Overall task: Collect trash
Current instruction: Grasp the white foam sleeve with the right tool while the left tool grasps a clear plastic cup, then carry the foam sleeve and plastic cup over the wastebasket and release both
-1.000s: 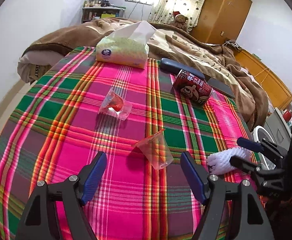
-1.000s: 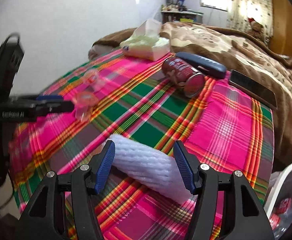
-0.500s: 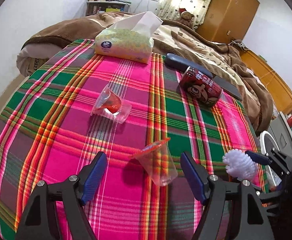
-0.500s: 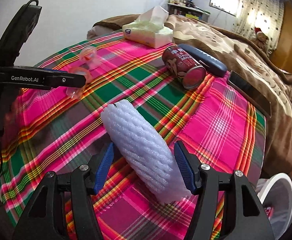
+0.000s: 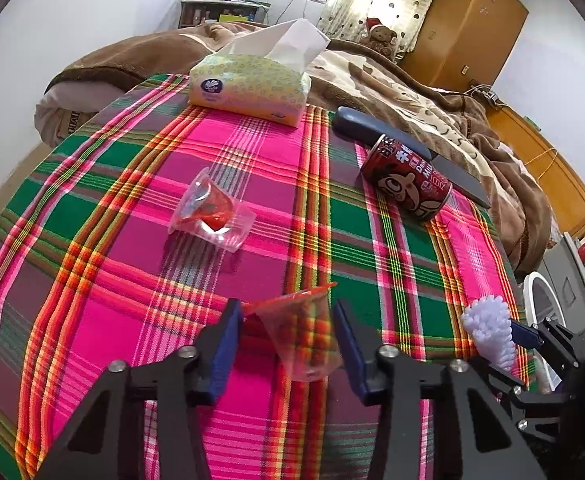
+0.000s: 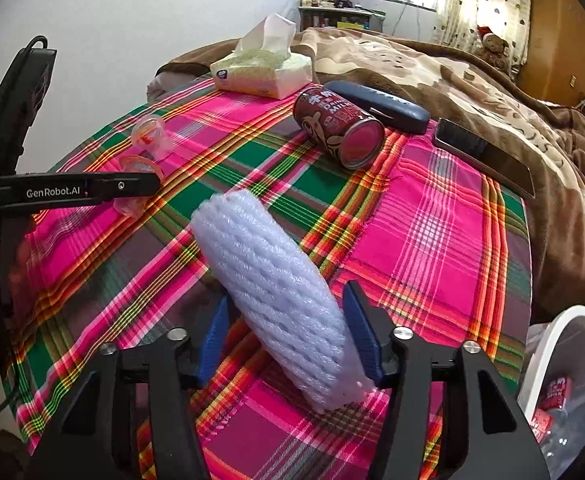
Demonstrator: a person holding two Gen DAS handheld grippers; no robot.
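My left gripper [image 5: 286, 334] is closing around a clear plastic cup [image 5: 302, 336] with an orange lid flap lying on the plaid cloth [image 5: 104, 320]; the jaws stand close beside it. My right gripper [image 6: 288, 330] is shut on a white foam net sleeve [image 6: 270, 280] and holds it tilted above the cloth; the sleeve also shows in the left wrist view [image 5: 488, 332]. A second clear cup [image 5: 212, 212] with red residue and a red drink can [image 5: 406, 180] on its side lie further back.
A tissue pack [image 5: 252, 84] sits at the far edge, with a dark glasses case [image 6: 376, 106] and a black comb [image 6: 484, 156] behind the can. A white bin [image 6: 564, 364] holding trash stands low right. A brown blanket covers the bed beyond.
The left gripper's jaws have narrowed around the near clear cup. The right gripper has lifted the foam sleeve off the cloth and tilted it up.
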